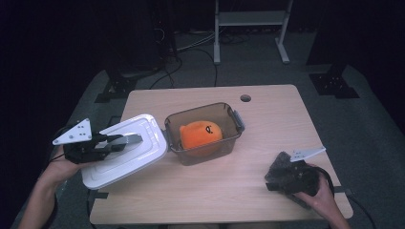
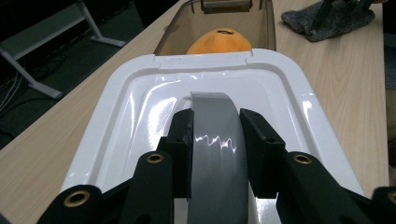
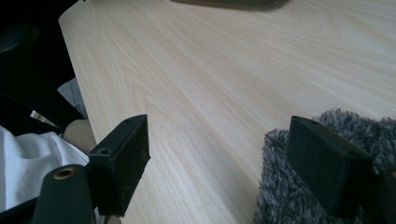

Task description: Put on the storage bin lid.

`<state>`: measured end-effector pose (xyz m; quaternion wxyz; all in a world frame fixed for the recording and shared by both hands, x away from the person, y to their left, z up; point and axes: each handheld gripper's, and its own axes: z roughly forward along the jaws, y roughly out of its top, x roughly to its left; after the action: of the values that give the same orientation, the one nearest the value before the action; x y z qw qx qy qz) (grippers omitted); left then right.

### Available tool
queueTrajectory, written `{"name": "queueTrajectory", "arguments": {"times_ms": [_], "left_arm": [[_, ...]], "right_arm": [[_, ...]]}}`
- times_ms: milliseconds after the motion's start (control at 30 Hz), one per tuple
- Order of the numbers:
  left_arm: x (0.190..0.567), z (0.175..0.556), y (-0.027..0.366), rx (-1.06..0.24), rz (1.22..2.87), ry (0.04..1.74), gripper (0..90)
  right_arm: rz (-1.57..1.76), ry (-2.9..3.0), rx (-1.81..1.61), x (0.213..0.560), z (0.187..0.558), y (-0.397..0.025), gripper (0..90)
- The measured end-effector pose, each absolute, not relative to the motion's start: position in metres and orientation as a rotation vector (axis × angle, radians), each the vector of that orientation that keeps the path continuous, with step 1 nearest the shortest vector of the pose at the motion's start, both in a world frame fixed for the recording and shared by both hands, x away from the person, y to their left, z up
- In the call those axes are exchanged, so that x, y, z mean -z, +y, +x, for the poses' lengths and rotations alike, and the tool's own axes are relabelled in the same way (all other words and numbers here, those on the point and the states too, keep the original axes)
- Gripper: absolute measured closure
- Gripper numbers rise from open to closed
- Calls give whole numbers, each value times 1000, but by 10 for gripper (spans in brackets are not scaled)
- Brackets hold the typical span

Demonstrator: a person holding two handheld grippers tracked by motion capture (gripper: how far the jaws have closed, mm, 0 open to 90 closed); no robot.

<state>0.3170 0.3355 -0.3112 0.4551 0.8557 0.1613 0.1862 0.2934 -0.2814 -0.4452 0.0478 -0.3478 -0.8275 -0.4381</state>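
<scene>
Left gripper view showed my left gripper (image 2: 215, 140) clamping the white lid's grey handle (image 2: 215, 154) beside the container (image 1: 203, 131); my right gripper (image 3: 224, 158) had its jaws wide.

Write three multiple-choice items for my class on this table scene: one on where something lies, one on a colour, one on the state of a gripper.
1. Where is the orange plush toy?
A. on the lid
B. inside the clear box
C. on the floor

2. What colour is the lid?
A. white
B. red
C. black

3. How does the right gripper stand?
A. shut on the lid
B. shut on the toy
C. open

Answers: 1 B, the toy sits within the box's walls. 2 A, its glossy surface is white, with a grey handle that the left gripper clamps. 3 C, its jaws stand wide apart over the table and grey cloth.
</scene>
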Motion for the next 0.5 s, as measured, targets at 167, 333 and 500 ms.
{"name": "queueTrajectory", "arguments": {"times_ms": [167, 333, 500], "left_arm": [[308, 326, 322, -450, 2121, 380, 665], [305, 332, 311, -456, 2122, 357, 665], [300, 340, 295, -450, 2119, 339, 665]], "right_arm": [[-1063, -2523, 1337, 445, 293, -282, 205], [-1061, -2523, 1342, 444, 293, -282, 205], [-1058, -2527, 1344, 444, 293, -283, 205]]}}
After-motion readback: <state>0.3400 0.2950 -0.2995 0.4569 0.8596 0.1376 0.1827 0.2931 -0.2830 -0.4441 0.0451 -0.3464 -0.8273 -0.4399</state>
